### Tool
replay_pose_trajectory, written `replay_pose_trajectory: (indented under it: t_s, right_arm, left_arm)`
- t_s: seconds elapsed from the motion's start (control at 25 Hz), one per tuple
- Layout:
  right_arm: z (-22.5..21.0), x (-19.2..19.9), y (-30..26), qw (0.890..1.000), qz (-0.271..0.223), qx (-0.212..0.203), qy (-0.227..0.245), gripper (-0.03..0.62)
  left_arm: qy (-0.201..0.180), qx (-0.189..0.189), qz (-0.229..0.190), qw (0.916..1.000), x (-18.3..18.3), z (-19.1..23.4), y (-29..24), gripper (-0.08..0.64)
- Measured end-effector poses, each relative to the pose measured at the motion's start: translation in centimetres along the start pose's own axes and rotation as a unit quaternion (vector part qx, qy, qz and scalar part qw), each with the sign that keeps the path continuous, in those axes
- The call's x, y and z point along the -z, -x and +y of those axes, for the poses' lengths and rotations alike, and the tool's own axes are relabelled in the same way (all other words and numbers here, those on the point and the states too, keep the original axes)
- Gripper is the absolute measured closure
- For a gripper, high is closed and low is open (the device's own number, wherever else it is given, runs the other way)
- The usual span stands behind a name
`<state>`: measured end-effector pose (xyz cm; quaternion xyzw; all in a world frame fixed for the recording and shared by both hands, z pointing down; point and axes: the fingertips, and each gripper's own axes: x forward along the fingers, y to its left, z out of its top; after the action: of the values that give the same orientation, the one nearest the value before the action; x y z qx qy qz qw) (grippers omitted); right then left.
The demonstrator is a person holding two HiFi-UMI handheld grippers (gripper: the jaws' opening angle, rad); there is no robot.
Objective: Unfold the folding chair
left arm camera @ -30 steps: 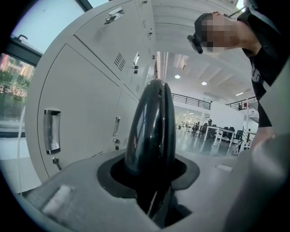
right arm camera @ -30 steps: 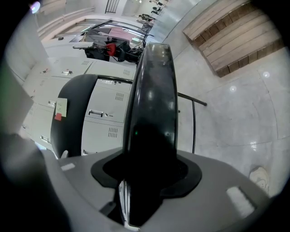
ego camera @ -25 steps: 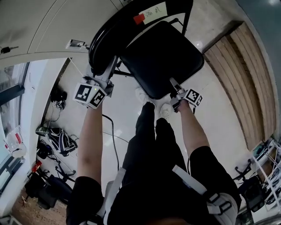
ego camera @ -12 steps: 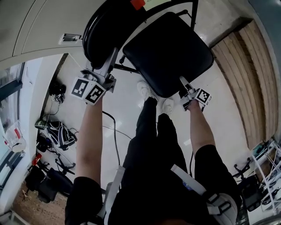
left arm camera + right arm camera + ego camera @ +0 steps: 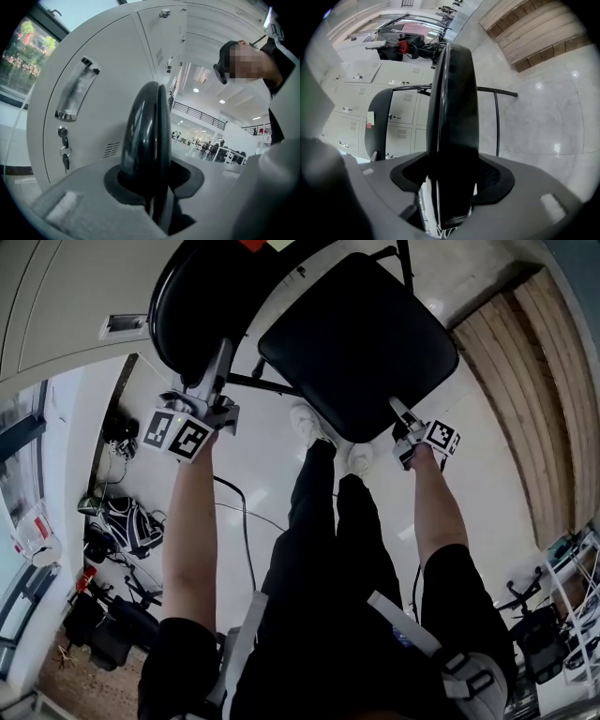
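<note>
A black folding chair stands partly opened in front of me. Its padded seat (image 5: 361, 329) lies nearly flat at the top middle of the head view, and its curved backrest (image 5: 187, 306) stands to the left of it. My left gripper (image 5: 218, 357) grips the backrest's edge (image 5: 147, 136), its jaws closing on it. My right gripper (image 5: 401, 418) has the seat's front edge (image 5: 452, 117) between its jaws, and they are opening while the thick seat fills the gap.
Grey lockers (image 5: 56, 296) stand behind the chair, one with keys in its lock (image 5: 63, 145). Bags and cables (image 5: 117, 531) lie on the floor at the left. Wooden boards (image 5: 534, 381) run along the right. My legs and white shoes (image 5: 309, 423) are under the seat's front edge.
The seat has swung further away from the backrest and lies flatter. The right gripper moved right with the seat's edge, the left gripper shifted left with the backrest.
</note>
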<state>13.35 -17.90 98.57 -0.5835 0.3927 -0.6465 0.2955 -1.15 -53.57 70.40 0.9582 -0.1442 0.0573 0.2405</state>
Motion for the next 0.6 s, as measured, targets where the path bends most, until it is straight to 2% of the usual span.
replay_pose_trajectory:
  t_s: [0.08,0.2,0.32,0.48,0.6]
  right_arm:
    - [-1.5,0.0,-0.2,1.0,-0.005,0.022,-0.001,0.293]
    - [-3.8,0.4,0.3,0.997,-0.007,0.078,0.001,0.27]
    - [-5.0,0.2,0.7,0.99,-0.006,0.139,0.037,0.265]
    - [-5.1,-0.3,1.3,0.969,0.007,0.225,0.103,0.224]
    - [-3.8,-0.8,1.8,0.952,0.013,0.264,0.158,0.254]
  left_arm:
    - [0.009,-0.001,0.0,1.0,0.6,0.9,-0.3,0.446]
    - [0.023,-0.007,0.003,0.9997,1.9,2.0,-0.7,0.445]
    - [0.037,-0.007,-0.003,0.9993,2.6,2.5,-1.0,0.433]
    - [0.039,-0.023,-0.009,0.9989,2.7,2.6,-1.0,0.426]
    - [0.027,-0.055,-0.003,0.9981,2.9,3.4,-0.4,0.371]
